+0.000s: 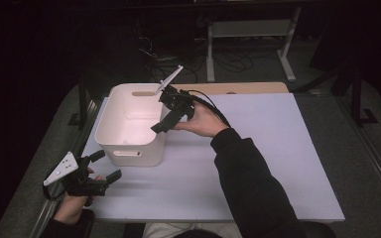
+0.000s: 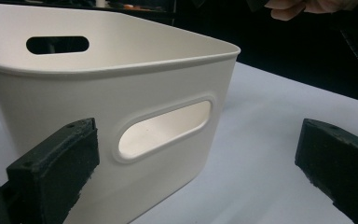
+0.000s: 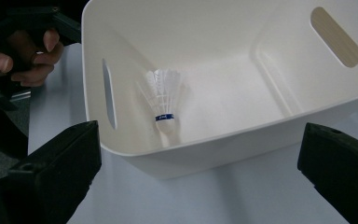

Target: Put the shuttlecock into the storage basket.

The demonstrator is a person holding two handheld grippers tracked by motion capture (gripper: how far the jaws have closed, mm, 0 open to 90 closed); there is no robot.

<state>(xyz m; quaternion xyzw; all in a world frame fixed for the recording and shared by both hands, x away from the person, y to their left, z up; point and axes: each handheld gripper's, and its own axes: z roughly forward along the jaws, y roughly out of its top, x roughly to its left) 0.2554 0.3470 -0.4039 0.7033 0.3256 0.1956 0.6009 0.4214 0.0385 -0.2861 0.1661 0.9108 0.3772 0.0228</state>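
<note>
So the bin (image 1: 129, 124) sits on the worktop (image 1: 258, 163), and the shuttlecock (image 3: 164, 105) lies inside it, just ahead of the right gripper (image 1: 164, 119), which hangs over the bin's near-right rim. The left gripper (image 1: 104, 166) is just beside the bin's front wall, down on the near-left side.

High view overhead; gripper views close, low (all share bin (image 1: 129, 124)).
</note>
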